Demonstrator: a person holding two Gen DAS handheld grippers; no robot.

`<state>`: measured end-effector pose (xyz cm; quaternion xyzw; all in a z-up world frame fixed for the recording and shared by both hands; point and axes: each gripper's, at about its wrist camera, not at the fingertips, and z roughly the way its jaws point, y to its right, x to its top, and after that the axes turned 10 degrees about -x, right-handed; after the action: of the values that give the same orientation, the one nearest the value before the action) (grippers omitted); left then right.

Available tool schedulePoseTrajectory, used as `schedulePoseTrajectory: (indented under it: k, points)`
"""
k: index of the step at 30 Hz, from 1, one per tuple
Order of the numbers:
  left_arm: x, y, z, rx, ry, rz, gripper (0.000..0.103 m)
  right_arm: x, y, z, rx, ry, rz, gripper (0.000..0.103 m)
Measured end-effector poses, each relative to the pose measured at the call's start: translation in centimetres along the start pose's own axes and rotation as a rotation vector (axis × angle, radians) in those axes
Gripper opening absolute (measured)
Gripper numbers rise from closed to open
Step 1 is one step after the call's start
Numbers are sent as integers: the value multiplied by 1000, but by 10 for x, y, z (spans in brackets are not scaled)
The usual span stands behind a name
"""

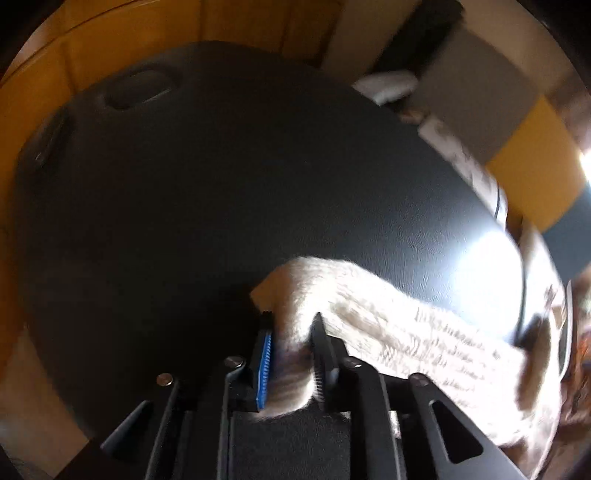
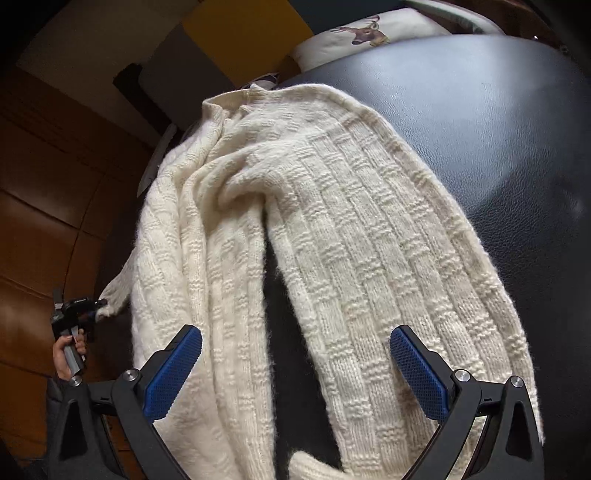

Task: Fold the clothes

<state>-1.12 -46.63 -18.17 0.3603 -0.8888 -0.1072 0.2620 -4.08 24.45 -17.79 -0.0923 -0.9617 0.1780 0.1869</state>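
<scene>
Cream knit sweater lies rumpled, sleeve lifted.

Home (deer cushion, wood panelling)

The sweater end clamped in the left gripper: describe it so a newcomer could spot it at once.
Start from the black leather surface, where a cream knit sweater lies spread. Follow its left side over the edge to a narrow strip, probably a sleeve, stretched sideways to the left gripper. Unlike the rest of the sweater, it is pinched and pulled taut; the right gripper is open, holding nothing.
</scene>
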Motion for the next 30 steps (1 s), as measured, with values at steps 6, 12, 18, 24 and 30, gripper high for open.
schedulePoseTrajectory:
  k: [6,12,18,24,30]
  points:
    - [-46,-10,-59,-301,50,-101,19,-6,11,-5,70,-2,29,103]
    - [-183,94,-45,-671,-327,74,20,-4,36,-3,215,2,135,103]
    - [-262,201,11,-823,-584,162,22,-5,43,-6,275,-8,150,103]
    - [-232,247,28,-853,-559,149,34,-6,39,-6,262,21,106,103]
    - [-199,287,38,-884,-523,133,9,-7,41,-8,281,27,85,103]
